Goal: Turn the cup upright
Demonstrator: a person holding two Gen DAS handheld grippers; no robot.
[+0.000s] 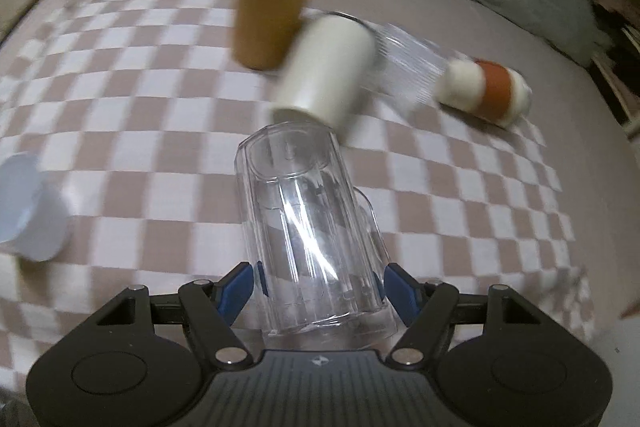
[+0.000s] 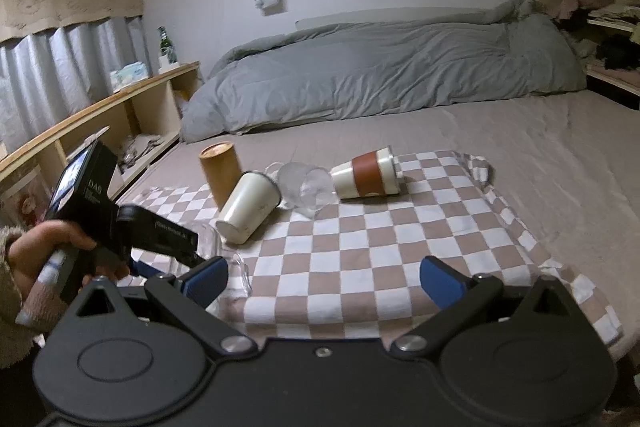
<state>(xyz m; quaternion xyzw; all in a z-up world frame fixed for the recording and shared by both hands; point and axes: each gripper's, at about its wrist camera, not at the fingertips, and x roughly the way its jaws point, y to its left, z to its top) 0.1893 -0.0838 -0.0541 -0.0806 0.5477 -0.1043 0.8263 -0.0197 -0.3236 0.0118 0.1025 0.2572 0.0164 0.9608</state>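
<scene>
My left gripper (image 1: 320, 285) is shut on a clear plastic mug (image 1: 308, 227), gripping near its rim; its base points away from me and it tilts over the checkered cloth (image 1: 160, 131). In the right wrist view the left gripper (image 2: 160, 239) and the clear mug (image 2: 224, 259) show at the left, partly hidden. My right gripper (image 2: 324, 277) is open and empty above the cloth's near edge (image 2: 360, 291).
A brown cylinder cup (image 1: 272, 3) stands inverted. A cream cup (image 1: 328, 67), a ribbed clear glass (image 1: 408, 63) and a cream cup with a brown band (image 1: 488, 91) lie on their sides. A white cup (image 1: 28, 207) is at left. Grey duvet (image 2: 380, 75) behind; shelf (image 2: 100, 115) left.
</scene>
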